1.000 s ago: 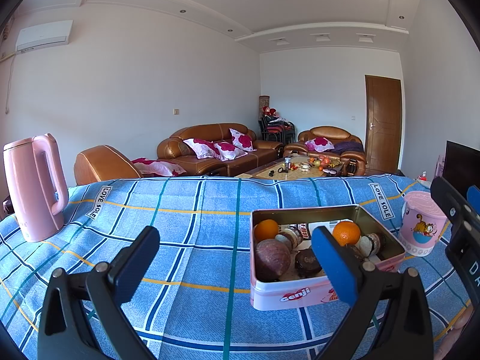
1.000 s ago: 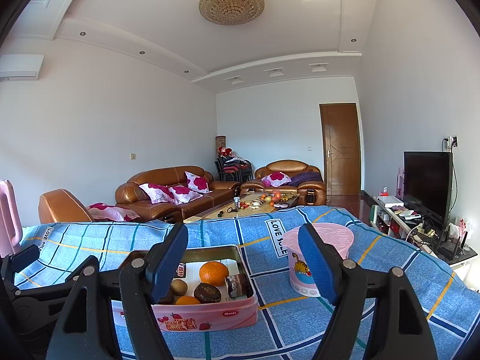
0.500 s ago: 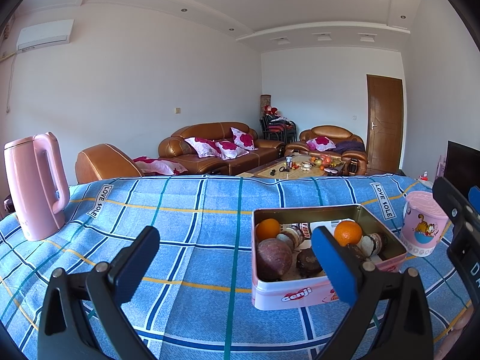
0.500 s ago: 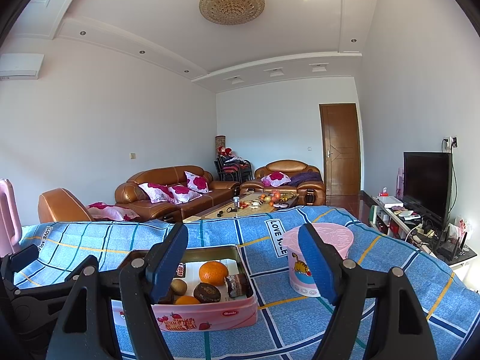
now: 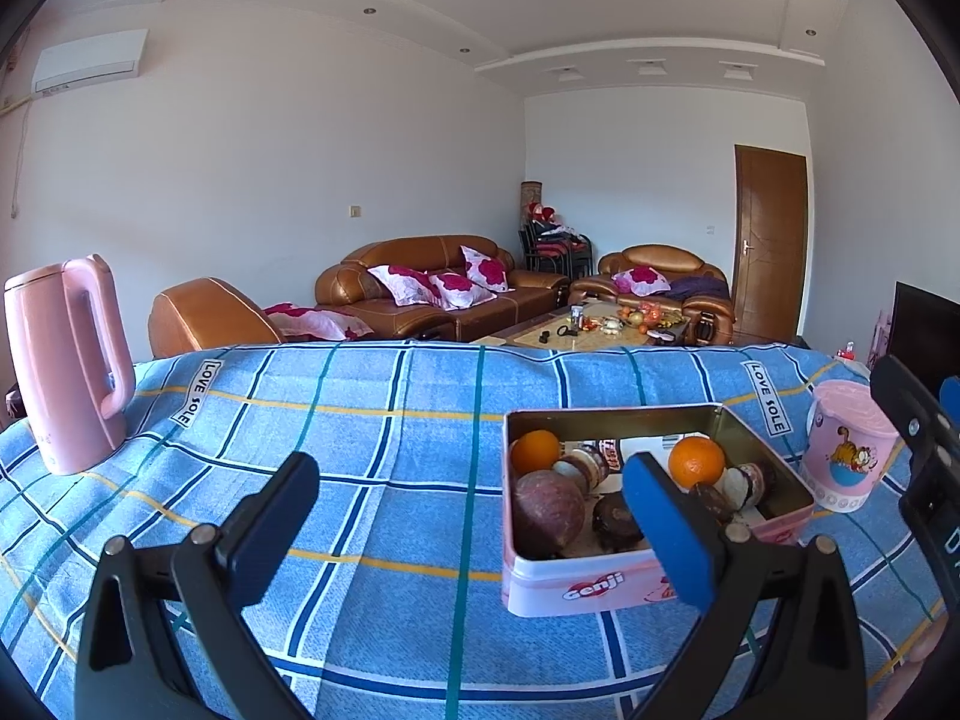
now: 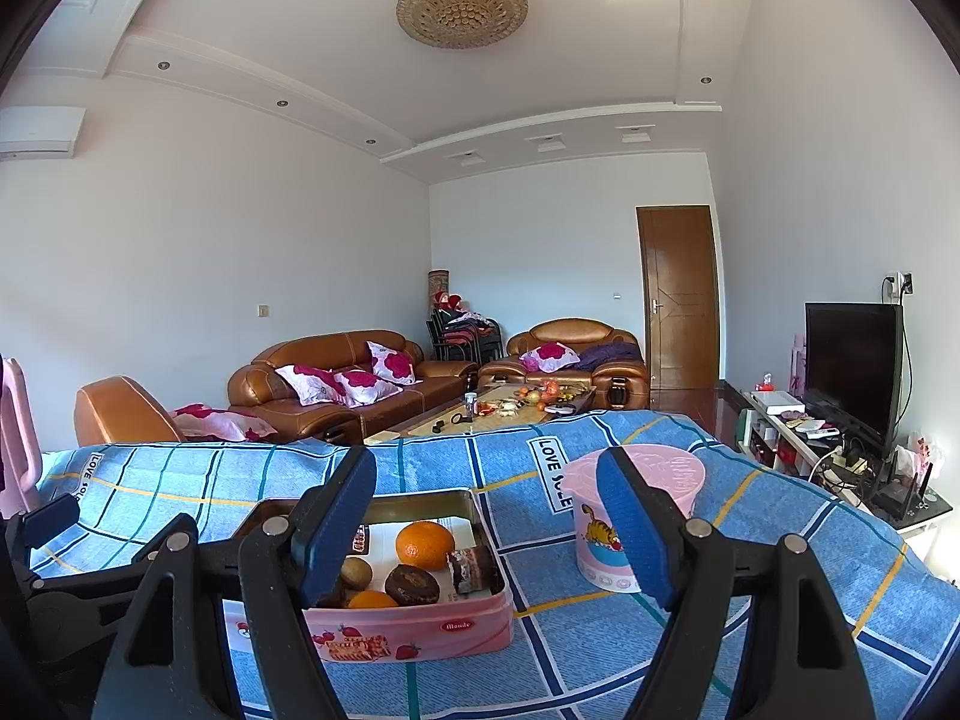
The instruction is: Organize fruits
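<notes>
An open pink tin [image 5: 576, 585] [image 6: 420, 633] sits on the blue checked tablecloth [image 5: 384, 456]. Inside lie two oranges [image 5: 696, 461] [image 5: 535, 450], a dark reddish-purple round fruit [image 5: 547, 513], a brown kiwi-like fruit [image 6: 355, 573] and several dark snack cakes [image 5: 618, 521]. In the right wrist view one orange [image 6: 425, 543] shows fully. My left gripper [image 5: 474, 516] stands open just left of the tin, nothing between its fingers. My right gripper [image 6: 486, 522] is open too, hovering in front of the tin's right end, holding nothing.
A pink cartoon cup [image 5: 846, 450] [image 6: 630, 516] stands right of the tin. A pink kettle [image 5: 66, 360] is at the table's far left. Beyond the table are brown sofas [image 6: 348, 384], a coffee table, a door and a television [image 6: 852, 372].
</notes>
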{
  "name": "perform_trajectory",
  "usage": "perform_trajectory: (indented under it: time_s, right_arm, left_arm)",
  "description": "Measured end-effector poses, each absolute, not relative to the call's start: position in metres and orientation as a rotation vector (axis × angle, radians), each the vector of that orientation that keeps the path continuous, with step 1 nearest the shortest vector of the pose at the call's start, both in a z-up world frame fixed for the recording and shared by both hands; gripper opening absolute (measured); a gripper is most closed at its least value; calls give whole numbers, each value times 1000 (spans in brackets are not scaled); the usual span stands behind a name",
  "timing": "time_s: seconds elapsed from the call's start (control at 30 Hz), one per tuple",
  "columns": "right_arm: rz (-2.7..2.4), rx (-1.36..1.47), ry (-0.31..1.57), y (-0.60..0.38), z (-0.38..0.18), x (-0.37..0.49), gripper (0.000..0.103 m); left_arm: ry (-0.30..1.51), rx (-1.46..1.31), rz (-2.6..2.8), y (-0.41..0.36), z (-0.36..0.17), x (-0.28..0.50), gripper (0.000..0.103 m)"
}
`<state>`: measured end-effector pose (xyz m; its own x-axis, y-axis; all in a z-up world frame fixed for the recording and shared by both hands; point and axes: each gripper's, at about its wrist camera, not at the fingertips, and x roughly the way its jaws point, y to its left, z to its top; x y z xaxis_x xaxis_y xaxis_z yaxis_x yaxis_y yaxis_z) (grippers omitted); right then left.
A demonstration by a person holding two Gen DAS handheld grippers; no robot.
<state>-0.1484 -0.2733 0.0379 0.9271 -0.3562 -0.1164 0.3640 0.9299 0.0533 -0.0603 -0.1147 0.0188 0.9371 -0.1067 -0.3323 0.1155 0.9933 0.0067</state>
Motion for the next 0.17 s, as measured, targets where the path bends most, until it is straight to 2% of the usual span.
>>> perform_trajectory:
  time_s: [0.17]
  right_arm:
    - [-383,86,116,-277,38,-147,78]
  left_arm:
    - [340,28,-110,-117,19,-60,103]
